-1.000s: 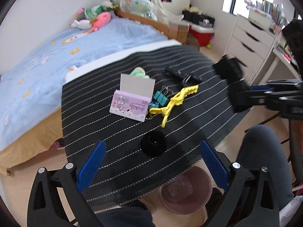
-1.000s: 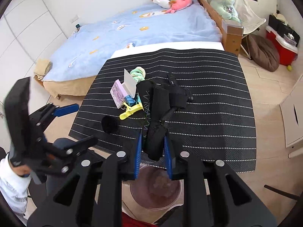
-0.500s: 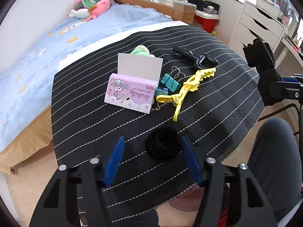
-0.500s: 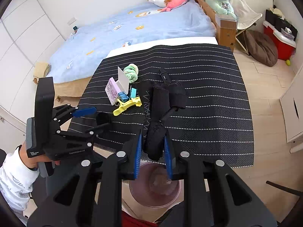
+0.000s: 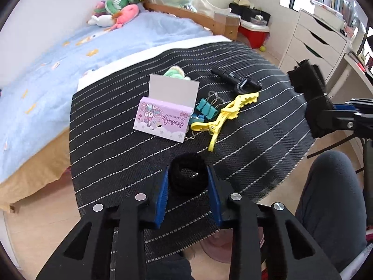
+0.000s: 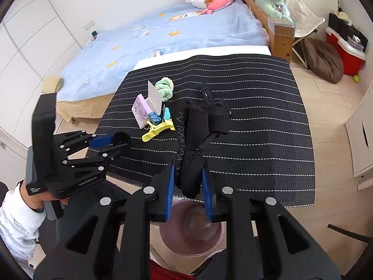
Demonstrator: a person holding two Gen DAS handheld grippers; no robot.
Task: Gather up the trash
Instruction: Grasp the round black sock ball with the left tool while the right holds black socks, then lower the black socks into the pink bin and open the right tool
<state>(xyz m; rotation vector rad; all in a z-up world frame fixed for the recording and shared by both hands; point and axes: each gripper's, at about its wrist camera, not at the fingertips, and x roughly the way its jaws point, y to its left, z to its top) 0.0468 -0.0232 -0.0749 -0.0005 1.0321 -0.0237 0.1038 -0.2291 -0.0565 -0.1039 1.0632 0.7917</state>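
Note:
A black fabric ring [image 5: 188,179] lies near the front edge of the black striped mat [image 5: 112,128]. My left gripper [image 5: 188,187] is closing its jaws around the ring, and both blue pads touch its sides. The right wrist view shows the same grip, left gripper [image 6: 116,142] on the ring [image 6: 121,138]. My right gripper [image 6: 188,183] is shut on a bundled black strap [image 6: 194,137], held above the mat's front edge over a pink bin [image 6: 191,235]. In the left wrist view the strap [image 5: 307,81] hangs at the right.
On the mat lie a pink pencil-cap box [image 5: 160,121], teal binder clips [image 5: 206,109], a yellow clip [image 5: 223,119], a black snap hook [image 5: 237,80] and a green scrunchie [image 5: 176,72]. A bed [image 5: 70,58] stands behind, white drawers [image 5: 312,39] to the right, a person's knee [image 5: 331,198] close by.
My left gripper came in toward the black ring and its wide-open jaws drew together onto the ring's sides. The right gripper kept still with the strap.

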